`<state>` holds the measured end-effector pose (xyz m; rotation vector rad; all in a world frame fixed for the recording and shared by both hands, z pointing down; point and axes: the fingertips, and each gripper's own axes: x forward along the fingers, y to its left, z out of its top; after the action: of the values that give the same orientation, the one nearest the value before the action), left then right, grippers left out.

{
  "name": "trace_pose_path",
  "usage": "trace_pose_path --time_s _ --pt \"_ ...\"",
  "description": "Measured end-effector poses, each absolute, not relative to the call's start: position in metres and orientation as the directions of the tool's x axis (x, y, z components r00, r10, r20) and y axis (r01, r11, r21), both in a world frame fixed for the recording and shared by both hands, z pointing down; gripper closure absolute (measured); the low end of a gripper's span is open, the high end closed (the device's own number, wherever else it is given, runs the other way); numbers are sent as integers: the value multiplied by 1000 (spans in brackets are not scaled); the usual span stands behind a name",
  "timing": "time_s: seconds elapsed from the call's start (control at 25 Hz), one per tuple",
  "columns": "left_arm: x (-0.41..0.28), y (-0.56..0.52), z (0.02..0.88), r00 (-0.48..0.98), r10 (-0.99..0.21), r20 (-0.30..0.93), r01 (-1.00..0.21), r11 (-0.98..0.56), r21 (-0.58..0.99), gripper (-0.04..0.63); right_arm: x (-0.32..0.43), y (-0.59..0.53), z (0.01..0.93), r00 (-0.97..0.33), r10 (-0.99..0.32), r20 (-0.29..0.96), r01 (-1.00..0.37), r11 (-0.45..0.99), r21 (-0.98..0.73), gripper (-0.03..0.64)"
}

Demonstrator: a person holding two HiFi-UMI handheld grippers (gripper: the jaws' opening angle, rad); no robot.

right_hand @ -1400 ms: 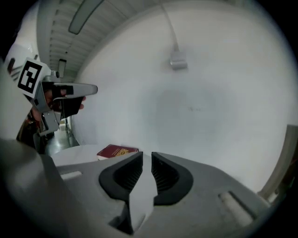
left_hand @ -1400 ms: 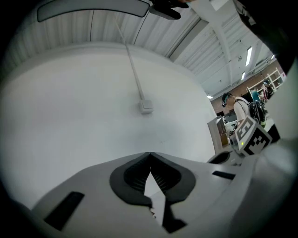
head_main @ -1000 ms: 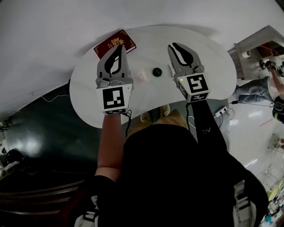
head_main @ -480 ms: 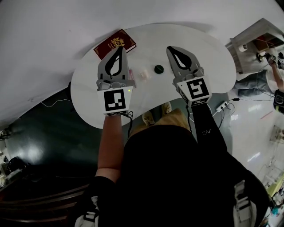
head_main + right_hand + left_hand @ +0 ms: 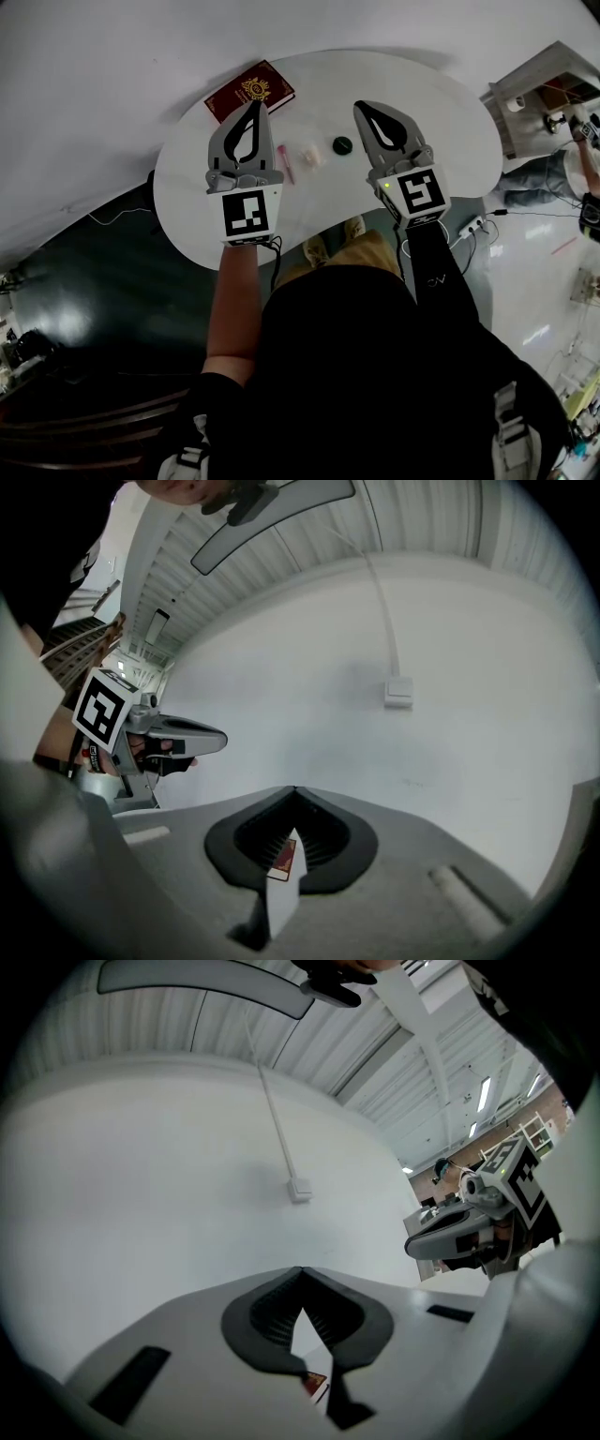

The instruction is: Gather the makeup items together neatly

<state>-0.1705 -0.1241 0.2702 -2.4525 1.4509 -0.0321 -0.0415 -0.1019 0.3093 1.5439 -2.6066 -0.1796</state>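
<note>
On the white table [image 5: 450, 131] lie a pink stick [image 5: 283, 162], a small pale pink item [image 5: 309, 155] and a round black item [image 5: 342, 144], in a row between my two grippers. My left gripper [image 5: 254, 103] hovers just left of the pink stick, its jaws shut and empty. The right gripper [image 5: 359, 105] hovers right of the black item, also shut with nothing held. Each gripper's own view looks along closed jaws, left gripper [image 5: 301, 1271] and right gripper [image 5: 294, 789], toward a white wall.
A dark red booklet [image 5: 250, 91] lies at the table's far left edge, beyond the left gripper. It shows through the jaw gaps as the booklet [image 5: 315, 1384] and the booklet [image 5: 281, 857]. A cluttered shelf [image 5: 544, 89] stands at the right. Dark floor lies left of the table.
The pink stick, hidden by the left gripper a second ago, now shows beside it. Both grippers have stayed over the table with only a slight shift.
</note>
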Motion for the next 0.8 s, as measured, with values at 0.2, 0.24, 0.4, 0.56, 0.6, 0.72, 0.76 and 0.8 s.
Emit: trace_pose_path --time_s 0.2,0.24,0.4,0.56,0.6,0.72,0.76,0.8 --pt "-177 -126 278 475 -877 -79 -863 -446 -238 588 -44 -105 310 -477 -878 26 -866 475 154 612" --pt "-180 -125 281 468 -882 -62 -864 -441 -245 588 -45 -105 310 -482 -876 25 -864 480 150 612" --pt "-184 -122 281 458 -887 -54 -863 -430 -267 588 -50 -103 309 -495 -869 18 -859 492 141 612" --pt "-188 -119 280 454 -889 -57 -865 -424 -269 588 -54 -101 307 -504 -864 7 -855 500 134 612" --pt "-189 -118 280 452 -890 -57 -866 -423 -268 588 -55 -101 308 -504 -864 11 -855 500 136 612" --pt "-192 -115 281 450 -891 -57 -867 -420 -267 588 -57 -100 311 -502 -865 19 -856 500 135 612" --pt "-192 -113 282 450 -891 -58 -867 -420 -267 588 -58 -99 311 -502 -865 20 -856 500 135 612" --pt "-192 -112 282 450 -891 -58 -867 -421 -267 588 -58 -99 312 -502 -864 21 -855 500 136 612"
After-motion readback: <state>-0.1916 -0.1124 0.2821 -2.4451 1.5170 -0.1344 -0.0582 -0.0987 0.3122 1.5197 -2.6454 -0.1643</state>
